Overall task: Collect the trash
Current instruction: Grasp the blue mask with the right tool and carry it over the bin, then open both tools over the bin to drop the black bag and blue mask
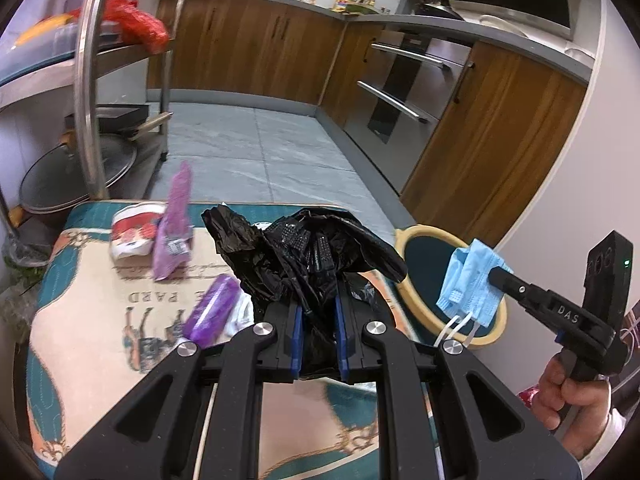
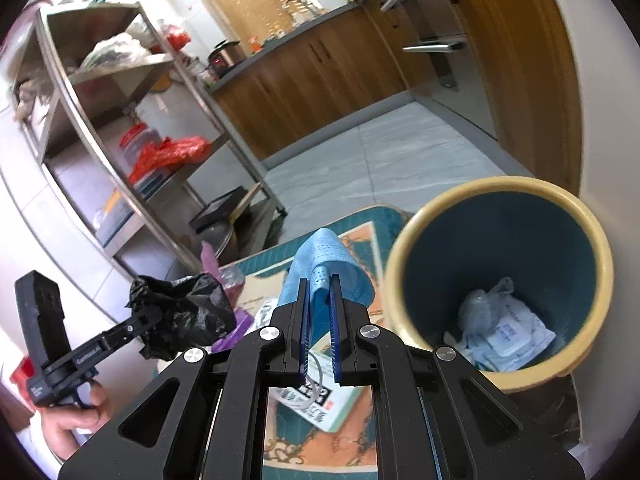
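Note:
My left gripper [image 1: 316, 276] is shut on a crumpled black plastic bag [image 1: 304, 240] and holds it above the patterned mat [image 1: 80, 340]; the bag also shows in the right wrist view [image 2: 188, 312]. My right gripper [image 2: 320, 284] is shut on a blue face mask [image 2: 324, 264], held just left of the rim of the yellow bin [image 2: 404, 256]. The mask [image 1: 472, 280] hangs over the bin [image 1: 412, 236] in the left wrist view. The bin holds clear plastic wrappers [image 2: 500, 328]. On the mat lie two purple wrappers [image 1: 174, 228] [image 1: 212, 308] and a red-and-white wrapper [image 1: 132, 236].
A steel rack [image 2: 132, 168] with red bags and containers stands left, with a pan lid [image 1: 76, 176] at its foot. Wooden cabinets [image 1: 256, 48] and an oven [image 1: 400, 84] line the far side. Grey tiled floor [image 1: 256, 148] lies beyond the mat.

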Motion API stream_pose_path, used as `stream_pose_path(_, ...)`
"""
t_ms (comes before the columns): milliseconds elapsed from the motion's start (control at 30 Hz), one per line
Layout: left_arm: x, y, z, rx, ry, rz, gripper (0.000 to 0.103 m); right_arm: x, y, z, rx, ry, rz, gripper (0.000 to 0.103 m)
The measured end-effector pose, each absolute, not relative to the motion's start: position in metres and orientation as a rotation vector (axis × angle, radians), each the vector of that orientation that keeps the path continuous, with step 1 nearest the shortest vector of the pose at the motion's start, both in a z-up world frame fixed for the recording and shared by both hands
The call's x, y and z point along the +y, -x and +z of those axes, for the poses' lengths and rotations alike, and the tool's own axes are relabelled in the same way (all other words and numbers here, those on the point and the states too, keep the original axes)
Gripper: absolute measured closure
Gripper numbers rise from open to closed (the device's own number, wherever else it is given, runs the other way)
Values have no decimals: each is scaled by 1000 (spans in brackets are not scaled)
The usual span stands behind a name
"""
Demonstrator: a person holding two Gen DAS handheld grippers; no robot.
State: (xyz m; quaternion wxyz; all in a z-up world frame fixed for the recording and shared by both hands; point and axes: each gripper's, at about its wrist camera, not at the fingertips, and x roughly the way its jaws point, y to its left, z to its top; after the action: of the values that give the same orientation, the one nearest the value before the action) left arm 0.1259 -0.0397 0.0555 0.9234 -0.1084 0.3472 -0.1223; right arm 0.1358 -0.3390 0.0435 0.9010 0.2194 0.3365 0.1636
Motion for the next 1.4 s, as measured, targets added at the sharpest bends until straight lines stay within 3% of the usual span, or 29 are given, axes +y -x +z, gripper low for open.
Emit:
stream_pose_path(633, -154, -159, 63, 732, 134, -429, 90, -409, -131, 29, 659, -594, 126, 93)
stream_pose_path(1400, -259, -214, 1, 887, -60, -540, 90, -433, -153, -24, 822, -725, 0, 93)
